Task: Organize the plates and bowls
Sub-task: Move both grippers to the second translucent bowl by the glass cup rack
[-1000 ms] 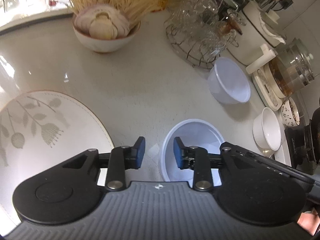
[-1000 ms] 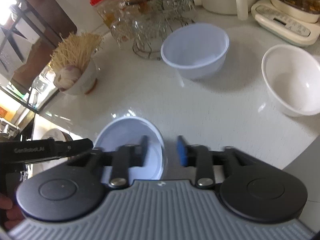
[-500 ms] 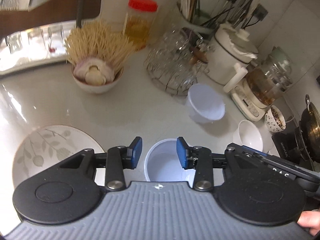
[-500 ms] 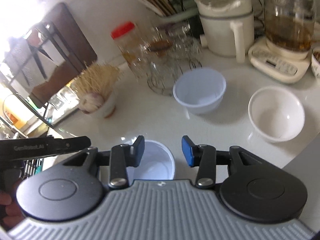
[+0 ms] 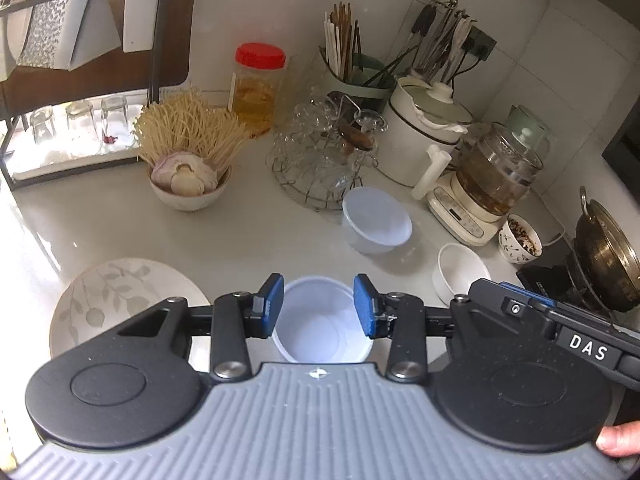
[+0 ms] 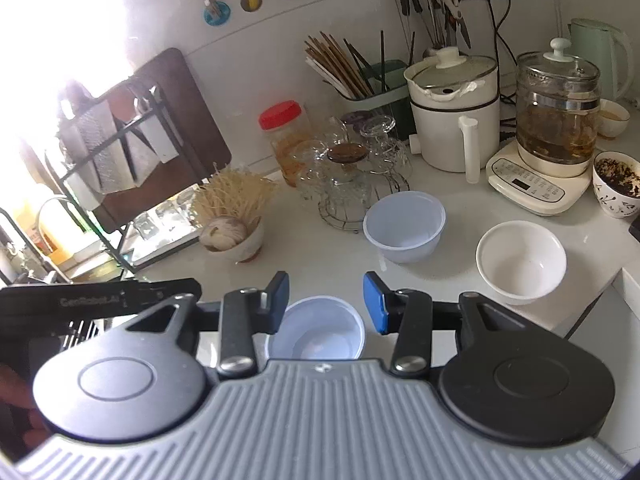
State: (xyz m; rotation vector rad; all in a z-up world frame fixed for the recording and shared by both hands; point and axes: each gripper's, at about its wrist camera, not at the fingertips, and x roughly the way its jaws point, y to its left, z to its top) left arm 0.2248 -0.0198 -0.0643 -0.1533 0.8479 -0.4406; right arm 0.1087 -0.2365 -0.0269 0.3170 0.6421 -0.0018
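A translucent plastic bowl (image 5: 320, 328) stands upright on the white counter, seen between and below the blue pads of my left gripper (image 5: 319, 305), which hangs open above it without touching. The same bowl (image 6: 316, 336) lies under my right gripper (image 6: 327, 302), also open and holding nothing. A second plastic bowl (image 5: 376, 224) (image 6: 404, 226) sits farther back. Right of it is a white ceramic bowl (image 5: 460, 276) (image 6: 520, 260). A leaf-patterned plate (image 5: 120, 300) lies at the left.
At the back stand a bowl of garlic and noodles (image 5: 188, 184), a wire rack of glasses (image 5: 324, 164), a white pot (image 5: 424, 140), a glass kettle (image 5: 496, 172) and a patterned cup (image 5: 520, 240). A wok (image 5: 608, 272) is far right, a dish rack (image 6: 120, 152) left.
Both grippers have risen and drawn back from the near plastic bowl, which now looks smaller. The left jaws stand a little wider. The bowl stays on the counter.
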